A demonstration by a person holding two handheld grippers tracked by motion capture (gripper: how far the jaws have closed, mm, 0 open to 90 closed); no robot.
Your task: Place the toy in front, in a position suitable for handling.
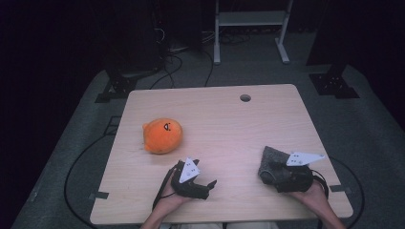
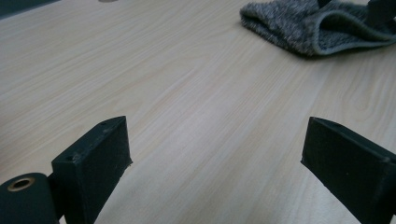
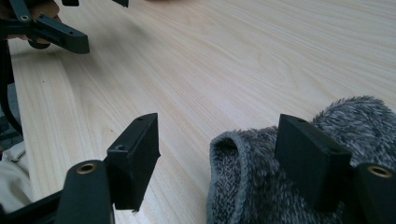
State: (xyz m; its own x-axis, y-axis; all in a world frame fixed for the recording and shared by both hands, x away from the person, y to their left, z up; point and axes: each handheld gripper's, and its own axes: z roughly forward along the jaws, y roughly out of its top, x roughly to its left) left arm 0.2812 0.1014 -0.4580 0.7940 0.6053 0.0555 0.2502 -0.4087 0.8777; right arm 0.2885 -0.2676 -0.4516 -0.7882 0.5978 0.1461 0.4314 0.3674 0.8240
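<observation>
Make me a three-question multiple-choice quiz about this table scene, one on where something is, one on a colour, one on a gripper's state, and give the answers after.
1. Where does the orange plush toy lie on the table?
A. On its left part, beyond the left gripper
B. Under the right gripper
C. Beside the round hole

2. What colour is the knitted cloth?
A. Red
B. Grey
C. Yellow

3. How do the left gripper's jaws stand?
A. Shut on the cloth
B. Shut on the toy
C. Open, with bare wood between them

Answers:
1. A, as the high view shows the toy left of centre, apart from both grippers.
2. B, as it is speckled grey in both gripper views.
3. C, as the left gripper view shows only tabletop between the jaws.
</observation>
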